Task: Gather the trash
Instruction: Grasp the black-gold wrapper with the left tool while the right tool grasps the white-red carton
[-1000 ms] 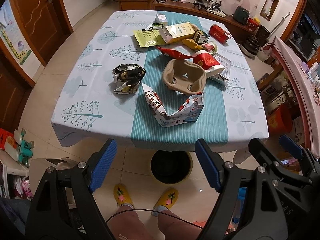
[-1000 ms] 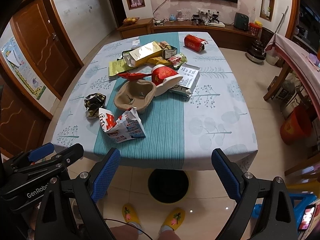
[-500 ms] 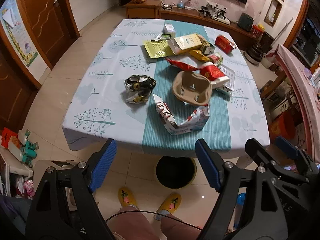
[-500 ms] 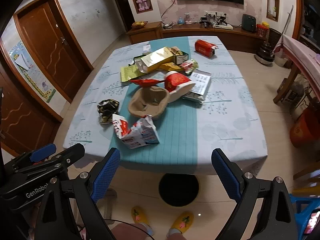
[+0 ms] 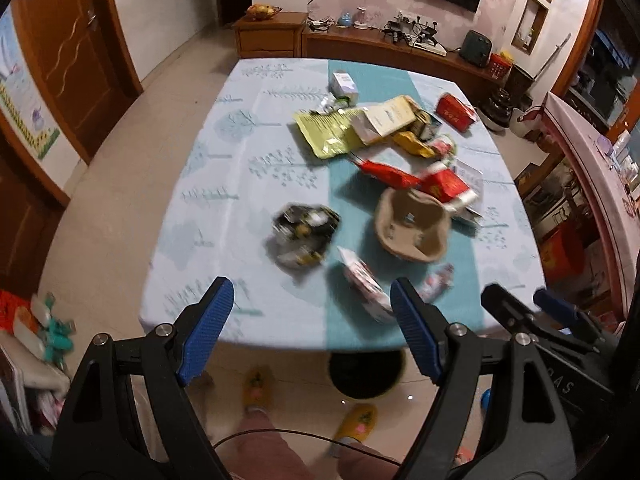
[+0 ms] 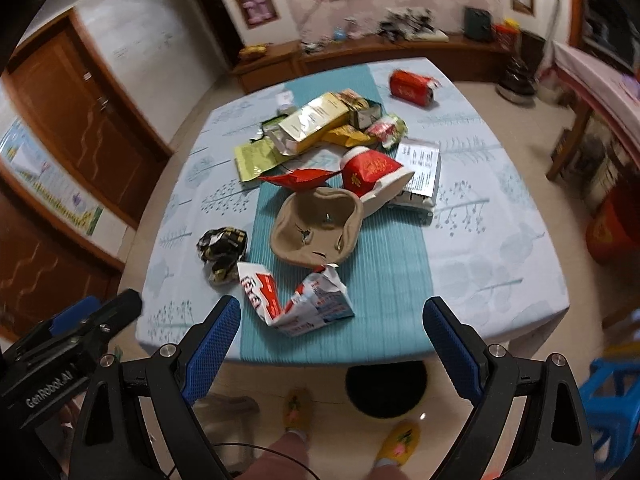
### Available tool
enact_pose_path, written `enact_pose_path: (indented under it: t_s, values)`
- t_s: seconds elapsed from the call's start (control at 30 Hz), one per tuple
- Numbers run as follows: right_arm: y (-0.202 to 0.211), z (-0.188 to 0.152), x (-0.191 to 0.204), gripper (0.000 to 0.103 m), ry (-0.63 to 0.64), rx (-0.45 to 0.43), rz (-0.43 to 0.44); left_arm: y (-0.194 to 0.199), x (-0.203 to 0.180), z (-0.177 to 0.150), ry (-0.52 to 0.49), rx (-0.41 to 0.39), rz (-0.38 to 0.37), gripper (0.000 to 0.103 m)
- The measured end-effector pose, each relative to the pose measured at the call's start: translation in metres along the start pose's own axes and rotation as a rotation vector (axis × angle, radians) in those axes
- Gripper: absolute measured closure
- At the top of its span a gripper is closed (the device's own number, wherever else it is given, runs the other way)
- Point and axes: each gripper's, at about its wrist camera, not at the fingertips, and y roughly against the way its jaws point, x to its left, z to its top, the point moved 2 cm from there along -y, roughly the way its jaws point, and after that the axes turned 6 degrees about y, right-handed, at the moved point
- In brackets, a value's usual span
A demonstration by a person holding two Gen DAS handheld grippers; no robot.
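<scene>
Trash lies scattered on the table (image 6: 480,264): a torn red-and-white carton (image 6: 296,300) (image 5: 364,284) nearest the front edge, a crumpled black-and-yellow wrapper (image 6: 222,250) (image 5: 304,234), a brown pulp cup tray (image 6: 318,228) (image 5: 412,228), a red paper cup (image 6: 372,172), a gold box (image 6: 316,120) and a red can (image 6: 412,84). My left gripper (image 5: 310,328) stands open before the table's front edge, holding nothing. My right gripper (image 6: 332,336) is open too, just short of the carton. The left view is blurred.
A black round bin (image 6: 386,388) stands on the floor under the table's front edge, beside the person's yellow slippers (image 6: 400,440). Wooden doors (image 6: 80,120) line the left; a low cabinet (image 6: 400,48) runs along the back wall. An orange bucket (image 6: 612,228) sits at right.
Both grippers have moved forward and tilted up towards the table, so the trash now looms larger. Both stayed open and nothing on the table has moved.
</scene>
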Motion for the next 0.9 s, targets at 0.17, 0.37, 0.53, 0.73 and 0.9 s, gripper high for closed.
enact_pose_path:
  t_s: [0.17,0.37,0.53,0.73,0.9]
  values:
    - [-0.041,0.006,0.012,0.009,-0.167,0.076,-0.047,-0.023,0.036,0.045,-0.045,0.008,0.015,0.025]
    - [-0.090,-0.007,0.011,0.022,-0.375,0.132,-0.080,-0.079,0.065,0.085,-0.122,0.129,-0.041,0.025]
    - [-0.124,-0.023,0.012,0.032,-0.490,0.206,-0.112,-0.122,0.059,0.093,-0.219,0.231,-0.097,0.025]
    - [-0.145,-0.044,0.009,0.068,-0.604,0.230,-0.083,-0.175,0.041,0.090,-0.286,0.398,-0.205,0.025]
    - [-0.147,-0.049,0.007,0.093,-0.671,0.219,-0.027,-0.200,0.031,0.088,-0.304,0.490,-0.272,0.025]
